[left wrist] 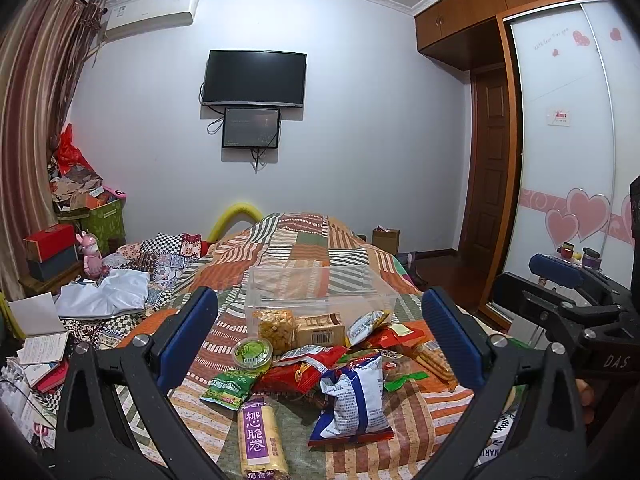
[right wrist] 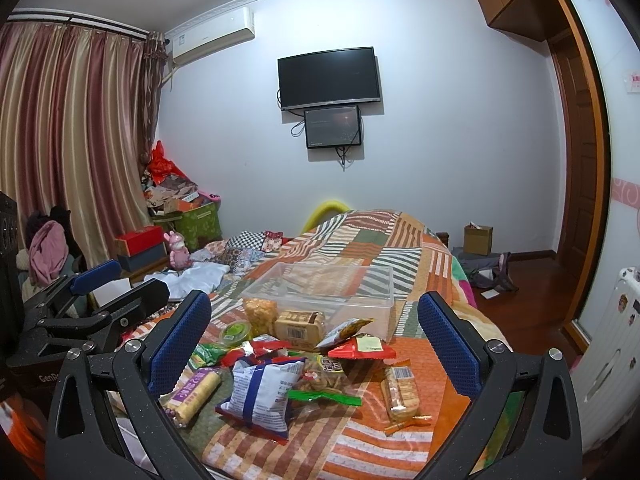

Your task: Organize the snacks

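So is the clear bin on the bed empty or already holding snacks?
Empty: the clear bin shows only the quilt pattern through it; the snacks lie piled outside, in front of it.

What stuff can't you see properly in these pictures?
- Purple-label roll pack: its near end is cut off by the bottom edge in the left wrist view.
- Clear box: its front wall is hidden behind the snack pile in the right wrist view.
- Blue-and-white bag: its print is too small to read.

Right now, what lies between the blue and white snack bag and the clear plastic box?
Red packets and a tan biscuit pack lie between the bag and the box, in both views.
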Tool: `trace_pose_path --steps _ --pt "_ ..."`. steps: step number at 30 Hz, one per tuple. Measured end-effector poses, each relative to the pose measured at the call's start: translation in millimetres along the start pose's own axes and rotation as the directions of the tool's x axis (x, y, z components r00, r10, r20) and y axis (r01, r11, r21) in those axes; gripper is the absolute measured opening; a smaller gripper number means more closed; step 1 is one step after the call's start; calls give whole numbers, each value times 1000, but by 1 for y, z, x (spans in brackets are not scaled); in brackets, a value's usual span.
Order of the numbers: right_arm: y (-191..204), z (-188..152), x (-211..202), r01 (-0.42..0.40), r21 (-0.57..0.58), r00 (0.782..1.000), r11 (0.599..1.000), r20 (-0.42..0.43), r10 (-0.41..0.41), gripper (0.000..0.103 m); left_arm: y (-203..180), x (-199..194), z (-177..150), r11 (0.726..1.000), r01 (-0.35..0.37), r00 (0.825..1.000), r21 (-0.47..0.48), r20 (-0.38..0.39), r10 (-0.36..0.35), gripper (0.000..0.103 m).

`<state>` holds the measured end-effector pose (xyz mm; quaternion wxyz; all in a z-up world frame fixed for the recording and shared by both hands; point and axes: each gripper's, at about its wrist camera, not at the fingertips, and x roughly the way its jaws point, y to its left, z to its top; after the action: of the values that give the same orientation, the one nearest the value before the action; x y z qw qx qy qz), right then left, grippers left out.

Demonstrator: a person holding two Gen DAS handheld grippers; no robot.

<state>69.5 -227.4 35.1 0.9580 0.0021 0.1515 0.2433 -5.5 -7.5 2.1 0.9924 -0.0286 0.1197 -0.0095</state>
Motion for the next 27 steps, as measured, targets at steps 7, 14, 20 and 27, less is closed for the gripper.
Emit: trace_pose_path --steps 7,14,20,27 --pt "1 0 0 -1 0 1000 1000 1 1 103 0 -1 0 1000 0 1000 1 1 0 103" --pt "3 0 0 -2 2 1000 1000 -6 2 103 -2 0 -1 1000 1 1000 6 -6 -1 103" --pt "-1 -6 8 -5 13 999 1000 -38 5 103 2 9 -7 1000 6 999 6 -47 -5 103" --pt "-9 -25 30 -9 36 992 999 -124 14 103 15 32 -30 1000 -6 988 2 -153 6 103"
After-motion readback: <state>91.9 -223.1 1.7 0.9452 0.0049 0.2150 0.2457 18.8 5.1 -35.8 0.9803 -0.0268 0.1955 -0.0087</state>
